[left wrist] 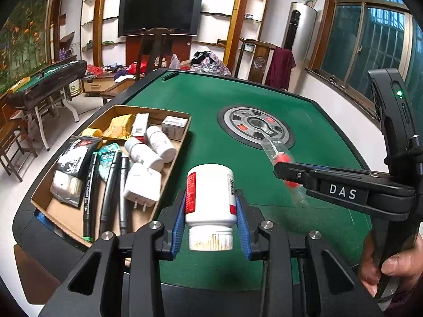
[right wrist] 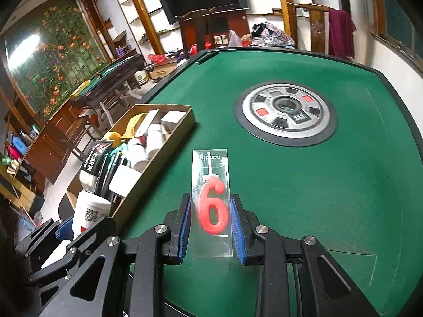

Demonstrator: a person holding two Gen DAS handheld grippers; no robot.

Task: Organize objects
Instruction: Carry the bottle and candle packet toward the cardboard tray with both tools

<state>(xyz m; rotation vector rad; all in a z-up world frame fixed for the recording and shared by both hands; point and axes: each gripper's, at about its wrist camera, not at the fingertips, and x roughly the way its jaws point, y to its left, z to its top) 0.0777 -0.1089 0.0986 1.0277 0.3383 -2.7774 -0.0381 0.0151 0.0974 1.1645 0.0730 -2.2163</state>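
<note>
Item 1, nearest my left lens: white pill bottle, cap toward the camera, red label strip on one side. My left gripper is clenched on it, blue pads pressing its two flanks. It appears carried above the green table, just right of the cardboard box.

Item 2, nearest my right lens: number-6 candle, red, sealed in a clear packet. My right gripper is closed on the packet's edges; the packet juts forward over the felt, well short of the round centre panel.

Item 3: the box, at the table's left edge, already stocked with two white bottles, a white charger plug, black markers, a small carton and a yellow pouch.

Step in hand, as I judge it: both pieces lifted, delivery pending. Next move calls for swinging left over the box wall, finding a free gap, and lowering before releasing, one hand at a time since they sit close together.
</note>
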